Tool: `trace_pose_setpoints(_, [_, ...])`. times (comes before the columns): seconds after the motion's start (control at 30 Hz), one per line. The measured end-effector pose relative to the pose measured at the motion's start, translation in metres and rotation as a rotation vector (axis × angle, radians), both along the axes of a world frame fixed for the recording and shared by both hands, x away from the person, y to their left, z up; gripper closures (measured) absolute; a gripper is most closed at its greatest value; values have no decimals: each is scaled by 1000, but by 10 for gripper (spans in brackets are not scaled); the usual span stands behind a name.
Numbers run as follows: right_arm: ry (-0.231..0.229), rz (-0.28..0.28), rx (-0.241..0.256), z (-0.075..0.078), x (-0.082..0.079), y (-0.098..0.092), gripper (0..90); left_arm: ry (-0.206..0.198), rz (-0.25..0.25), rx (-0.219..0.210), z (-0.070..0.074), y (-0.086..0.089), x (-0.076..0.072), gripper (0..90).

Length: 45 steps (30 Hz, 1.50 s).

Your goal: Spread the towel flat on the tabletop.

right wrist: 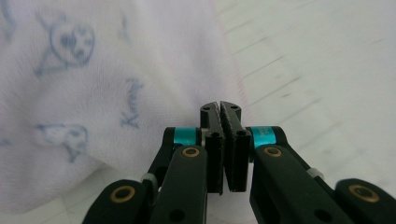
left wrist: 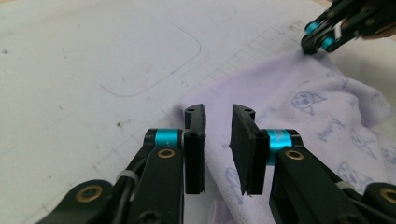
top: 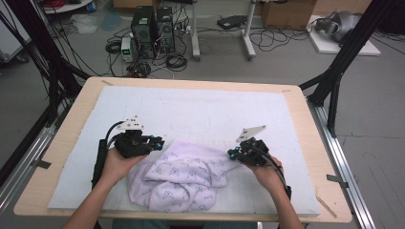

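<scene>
Nearest the person, a crumpled pale lilac cloth printed with small blue figures is laid on the white mat that covers the surface, close to its front edge and between the two hands.

Left gripper: held at the cloth's upper left corner. In the left gripper view its jaws are seen released, with a clear gap between them, poised over the cloth's edge; nothing is grasped.

Right gripper: held at the cloth's upper right edge. In the right gripper view its jaws are seen clenched together at the hem of the cloth; whether fabric is pinched between them cannot be told.

Beyond the surface, computer towers and loose cables are seen on the floor.
</scene>
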State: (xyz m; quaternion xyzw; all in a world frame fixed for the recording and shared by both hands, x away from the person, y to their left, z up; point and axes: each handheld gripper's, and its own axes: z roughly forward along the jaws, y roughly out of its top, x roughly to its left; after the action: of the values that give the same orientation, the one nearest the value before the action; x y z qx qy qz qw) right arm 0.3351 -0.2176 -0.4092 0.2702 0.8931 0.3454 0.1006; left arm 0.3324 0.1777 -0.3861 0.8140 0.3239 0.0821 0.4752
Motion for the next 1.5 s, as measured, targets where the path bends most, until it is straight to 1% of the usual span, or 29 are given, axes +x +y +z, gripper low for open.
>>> trace_pose_setpoints(0.07, [-12,-13,8,5,0,-6,886,-2,1,3,1,-3,4,767])
trace_pose_setpoints(0.13, [-33,-35,24,14,0,-16,886,2,-1,25,1,-8,10,774])
trace_pose_setpoints(0.17, [-27,-47,26,17,-1,-24,886,4,0,32,0,-11,12,775])
trace_pose_setpoints(0.2, [-27,-47,26,17,-1,-24,886,7,-5,37,-1,-13,14,775])
trace_pose_setpoints(0.23, [-21,-48,15,15,-1,-25,886,13,-7,43,-3,-16,18,775])
trace_pose_setpoints(0.27, [21,-42,-12,4,0,-27,885,21,-10,45,-5,-19,20,774])
trace_pose_setpoints(0.4, [64,-30,-22,-11,-2,-25,868,62,-38,95,-17,-31,32,763])
trace_pose_setpoints(0.43, [73,-24,-17,-14,-3,-24,820,76,-44,106,-21,-34,35,751])
trace_pose_setpoints(0.5, [88,-35,-19,-19,-4,-24,681,101,-47,102,-28,-39,40,712])
trace_pose_setpoints(0.53, [91,-46,-2,-22,-5,-25,618,105,-48,103,-29,-40,41,678])
trace_pose_setpoints(0.6, [115,-53,25,-23,-5,-29,587,111,-65,107,-33,-44,43,647])
trace_pose_setpoints(0.67, [116,-55,27,-22,-6,-31,587,127,-75,113,-37,-48,46,633])
trace_pose_setpoints(0.73, [105,-50,14,-24,-8,-31,618,150,-69,144,-42,-51,48,629])
trace_pose_setpoints(0.77, [93,-53,4,-24,-9,-30,662,182,-76,159,-46,-53,49,643])
trace_pose_setpoints(0.8, [61,-53,-14,-25,-11,-28,714,199,-100,177,-48,-53,50,698])
trace_pose_setpoints(0.87, [67,-31,-4,-25,-9,-27,869,183,-112,189,-47,-55,46,820])
trace_pose_setpoints(0.93, [67,-10,-20,-24,-8,-25,880,142,-121,220,-42,-56,41,865])
trace_pose_setpoints(0.97, [76,-2,-33,-21,-6,-23,882,133,-110,221,-40,-55,40,867])
trace_pose_setpoints(1.0, [65,1,-21,-18,-4,-20,882,122,-102,218,-38,-53,38,869])
trace_pose_setpoints(1.13, [49,14,5,-9,2,-14,881,69,-52,142,-20,-40,34,871])
trace_pose_setpoints(1.17, [41,18,33,-1,7,-11,881,41,-23,116,-12,-33,33,871])
trace_pose_setpoints(1.2, [41,18,33,-1,7,-11,881,41,-23,116,-12,-33,33,871])
trace_pose_setpoints(1.23, [41,24,42,3,10,-9,881,19,0,116,-8,-30,33,871])
trace_pose_setpoints(1.27, [23,30,42,11,16,-4,882,-4,28,106,-4,-27,33,872])
trace_pose_setpoints(1.3, [23,30,42,11,16,-4,882,-19,55,85,-1,-23,34,872])
trace_pose_setpoints(1.4, [1,28,49,22,32,1,886,-87,154,87,9,-16,40,871])
trace_pose_setpoints(1.43, [-24,13,42,34,53,4,888,-111,188,94,15,-15,45,873])
trace_pose_setpoints(1.47, [-24,13,42,34,53,4,888,-124,205,98,20,-15,50,873])
trace_pose_setpoints(1.5, [-40,2,42,41,61,5,888,-146,243,96,30,-16,60,873])
